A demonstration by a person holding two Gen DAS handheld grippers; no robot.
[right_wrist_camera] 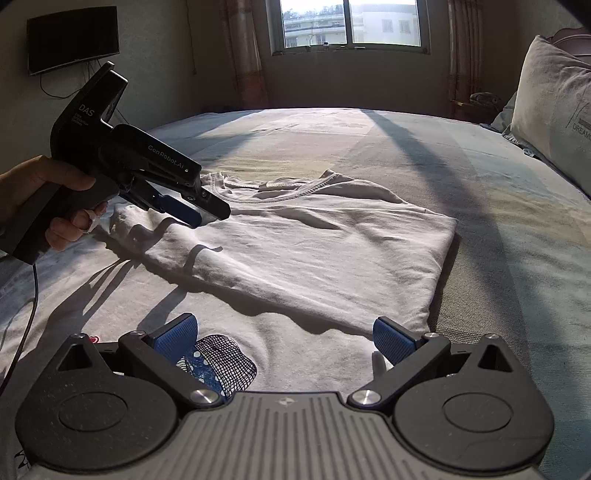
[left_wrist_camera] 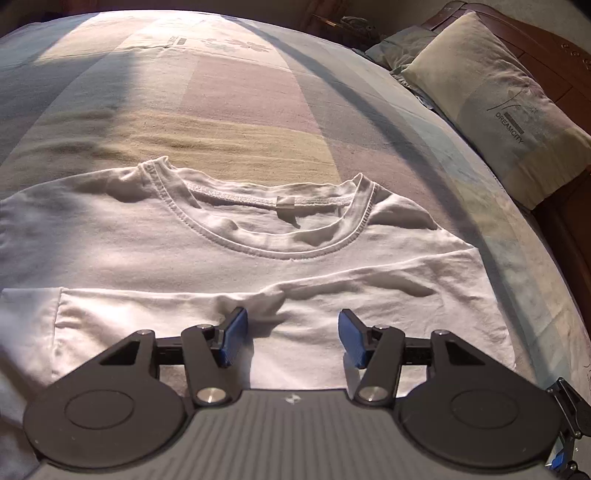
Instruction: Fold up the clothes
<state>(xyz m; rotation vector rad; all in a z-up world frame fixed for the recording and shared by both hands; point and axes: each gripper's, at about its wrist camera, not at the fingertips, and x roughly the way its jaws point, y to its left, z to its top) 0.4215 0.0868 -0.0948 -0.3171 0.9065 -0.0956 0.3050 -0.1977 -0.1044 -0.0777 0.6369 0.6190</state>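
Note:
A white T-shirt [left_wrist_camera: 280,266] lies flat on the bed, collar [left_wrist_camera: 273,221] away from me, with its right side folded over the chest. It also shows in the right wrist view [right_wrist_camera: 314,251], with a dark printed patch [right_wrist_camera: 225,363] near my fingers. My left gripper [left_wrist_camera: 291,336] is open and empty just above the folded part; in the right wrist view it [right_wrist_camera: 201,214] hovers over the shirt's left side. My right gripper [right_wrist_camera: 284,336] is open and empty, low over the shirt's lower part.
The bed [left_wrist_camera: 229,122] has a pastel patchwork sheet with sun and shadow bands. Pillows [left_wrist_camera: 495,99] lie at the right by a wooden headboard [left_wrist_camera: 546,55]. A window [right_wrist_camera: 351,24] and a wall screen [right_wrist_camera: 72,37] are beyond the bed. A cable [right_wrist_camera: 33,295] trails at left.

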